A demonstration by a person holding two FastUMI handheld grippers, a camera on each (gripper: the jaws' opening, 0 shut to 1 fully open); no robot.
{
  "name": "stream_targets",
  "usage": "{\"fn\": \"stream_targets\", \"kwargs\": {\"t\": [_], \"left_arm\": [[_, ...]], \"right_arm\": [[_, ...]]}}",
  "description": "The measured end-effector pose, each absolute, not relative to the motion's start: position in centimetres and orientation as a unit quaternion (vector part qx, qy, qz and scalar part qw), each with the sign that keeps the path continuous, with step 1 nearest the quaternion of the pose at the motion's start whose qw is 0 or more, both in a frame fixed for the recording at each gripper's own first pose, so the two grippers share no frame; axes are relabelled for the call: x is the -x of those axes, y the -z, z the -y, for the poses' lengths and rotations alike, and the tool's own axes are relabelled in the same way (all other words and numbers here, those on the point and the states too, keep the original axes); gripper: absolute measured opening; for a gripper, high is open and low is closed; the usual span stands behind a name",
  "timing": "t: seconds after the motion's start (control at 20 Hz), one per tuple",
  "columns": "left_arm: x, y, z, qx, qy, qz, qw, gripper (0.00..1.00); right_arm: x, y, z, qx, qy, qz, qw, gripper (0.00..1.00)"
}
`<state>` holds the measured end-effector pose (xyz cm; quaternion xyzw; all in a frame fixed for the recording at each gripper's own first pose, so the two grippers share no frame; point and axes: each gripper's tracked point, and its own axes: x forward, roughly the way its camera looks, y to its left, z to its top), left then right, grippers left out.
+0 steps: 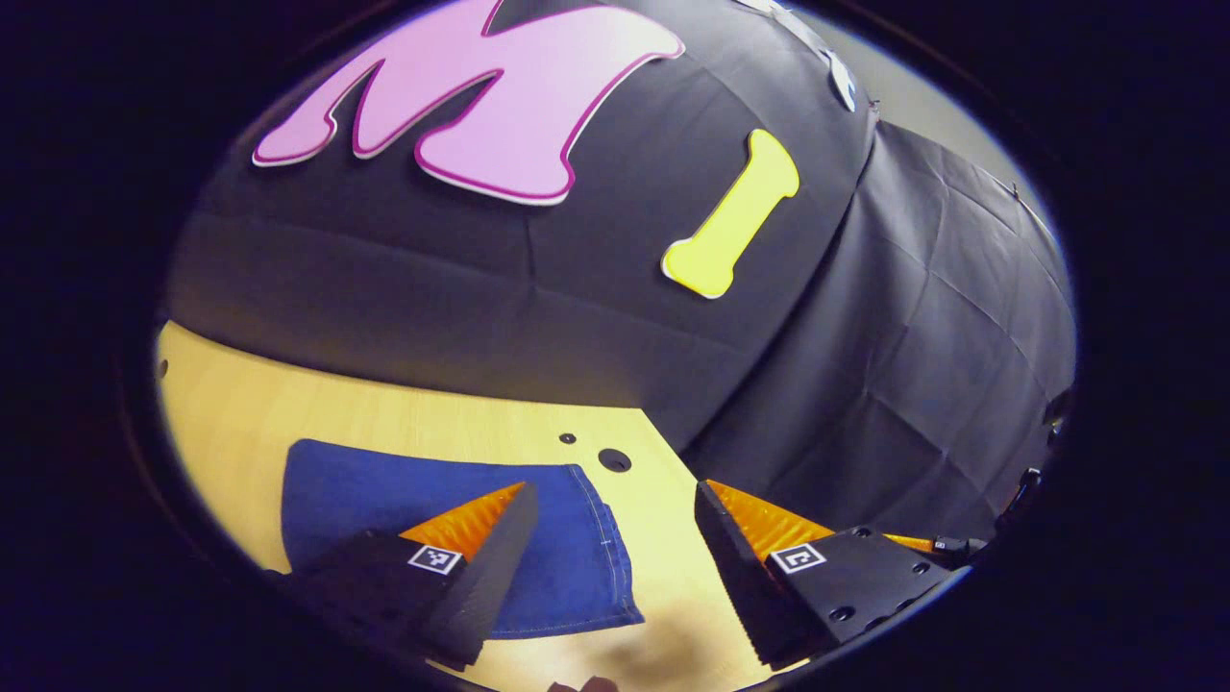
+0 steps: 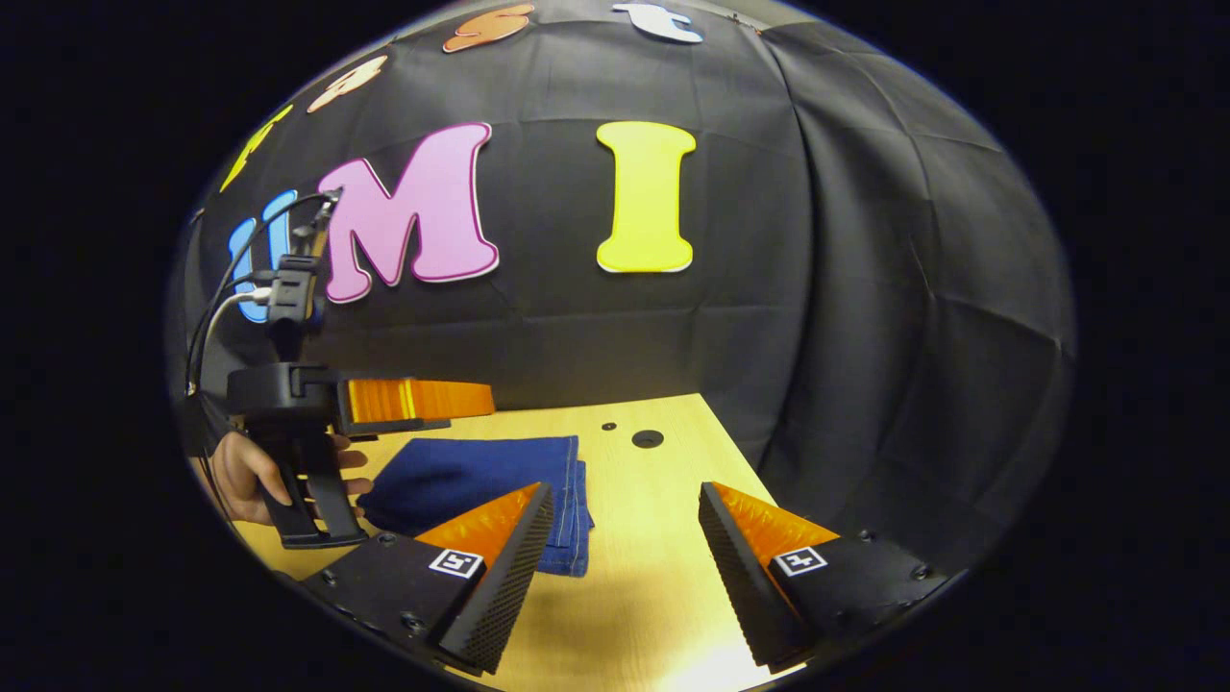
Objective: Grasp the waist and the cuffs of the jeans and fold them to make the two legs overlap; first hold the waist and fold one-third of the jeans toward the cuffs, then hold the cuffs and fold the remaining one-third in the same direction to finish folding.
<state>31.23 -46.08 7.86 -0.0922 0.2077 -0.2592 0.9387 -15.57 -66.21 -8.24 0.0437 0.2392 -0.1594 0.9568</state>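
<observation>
Folded jeans (image 2: 480,481) flat on table (image 2: 653,577), long axis left-right.

Folded jeans (image 2: 480,481) lie on the table (image 2: 653,577), holes (image 2: 647,438) just beside

Both tongs: black housings with round screws on top and a small square black-and-white marker tag near each finger, inner finger faces ribbed. Left tongs (image 2: 423,399) seen side-on: black pistol-style handle, with a camera mast on top. White and black cables (image 2: 216,317) loop off it.
</observation>
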Motion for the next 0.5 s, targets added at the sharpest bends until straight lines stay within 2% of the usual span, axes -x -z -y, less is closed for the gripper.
{"fn": "stream_targets", "kwargs": {"t": [0.05,0.3,0.5], "left_arm": [[-30.1,-9.2,44.7,0.083,0.247,-0.191,0.946,0.97],[-20.9,-18.0,35.4,0.070,0.170,-0.101,0.978,0.96],[-12.5,-22.7,28.6,0.038,0.114,-0.063,0.991,0.96]], "right_arm": [[15.6,7.2,65.5,-0.041,0.154,-0.230,0.960,0.93],[16.3,1.3,60.0,-0.031,0.112,-0.183,0.976,0.93],[18.3,-3.6,54.7,-0.021,0.077,-0.154,0.985,0.93]]}}
